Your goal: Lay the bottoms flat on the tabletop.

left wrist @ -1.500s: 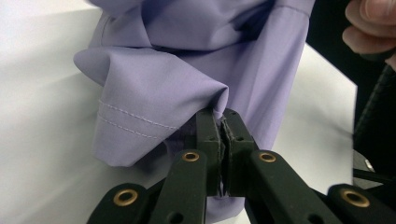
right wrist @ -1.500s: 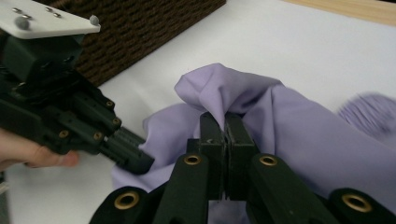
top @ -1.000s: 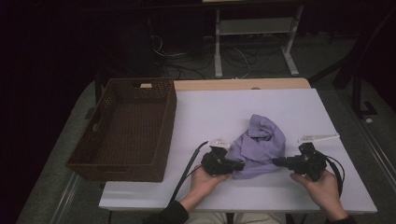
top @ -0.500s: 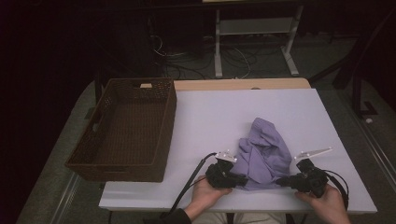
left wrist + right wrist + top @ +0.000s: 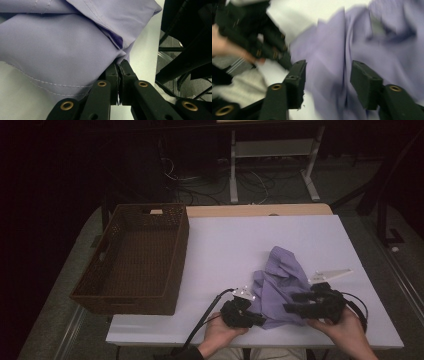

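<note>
Low in the frame, the left gripper (image 5: 256,316) pinched the purple cloth (image 5: 280,282); the right gripper (image 5: 290,308) (jaws just opened, cloth between) should regrip an edge squarely.

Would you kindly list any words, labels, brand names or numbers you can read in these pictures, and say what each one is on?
There is no readable text in any view.
The purple cloth shows only plain fabric and stitched seams.
The brown wicker basket, the white table and both grippers bear no visible label or number.
</note>
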The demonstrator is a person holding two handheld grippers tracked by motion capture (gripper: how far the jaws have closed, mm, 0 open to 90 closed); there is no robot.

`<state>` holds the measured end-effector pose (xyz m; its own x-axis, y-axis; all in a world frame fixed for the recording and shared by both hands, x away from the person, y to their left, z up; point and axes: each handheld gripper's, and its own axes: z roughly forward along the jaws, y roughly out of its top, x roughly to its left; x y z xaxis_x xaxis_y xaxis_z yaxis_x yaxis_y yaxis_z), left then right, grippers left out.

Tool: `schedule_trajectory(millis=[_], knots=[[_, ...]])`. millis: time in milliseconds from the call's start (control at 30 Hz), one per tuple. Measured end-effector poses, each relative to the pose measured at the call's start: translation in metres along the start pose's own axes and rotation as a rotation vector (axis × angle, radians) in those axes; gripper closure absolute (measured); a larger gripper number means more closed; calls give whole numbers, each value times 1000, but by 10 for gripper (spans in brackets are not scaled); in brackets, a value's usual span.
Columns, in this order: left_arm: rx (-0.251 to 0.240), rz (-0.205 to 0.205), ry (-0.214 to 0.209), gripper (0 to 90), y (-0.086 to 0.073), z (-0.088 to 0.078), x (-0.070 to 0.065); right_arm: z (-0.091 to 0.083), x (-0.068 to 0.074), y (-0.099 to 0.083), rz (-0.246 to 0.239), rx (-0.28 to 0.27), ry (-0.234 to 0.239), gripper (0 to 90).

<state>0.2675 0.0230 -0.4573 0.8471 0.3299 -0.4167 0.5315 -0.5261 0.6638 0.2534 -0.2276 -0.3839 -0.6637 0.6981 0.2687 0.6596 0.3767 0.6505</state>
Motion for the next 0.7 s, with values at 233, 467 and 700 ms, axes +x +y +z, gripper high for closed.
schedule_trajectory(millis=[233, 467, 700], knots=[[-5, 2, -3, 874, 1, -1, 3, 46, -13, 46, -56, 14, -66, 357], [-6, -3, -10, 875, 1, 0, 6, 89, -31, 58, -9, 181, -91, 505], [-14, -4, -1, 875, 3, -3, 10, 63, -29, 57, -29, 96, -2, 862]])
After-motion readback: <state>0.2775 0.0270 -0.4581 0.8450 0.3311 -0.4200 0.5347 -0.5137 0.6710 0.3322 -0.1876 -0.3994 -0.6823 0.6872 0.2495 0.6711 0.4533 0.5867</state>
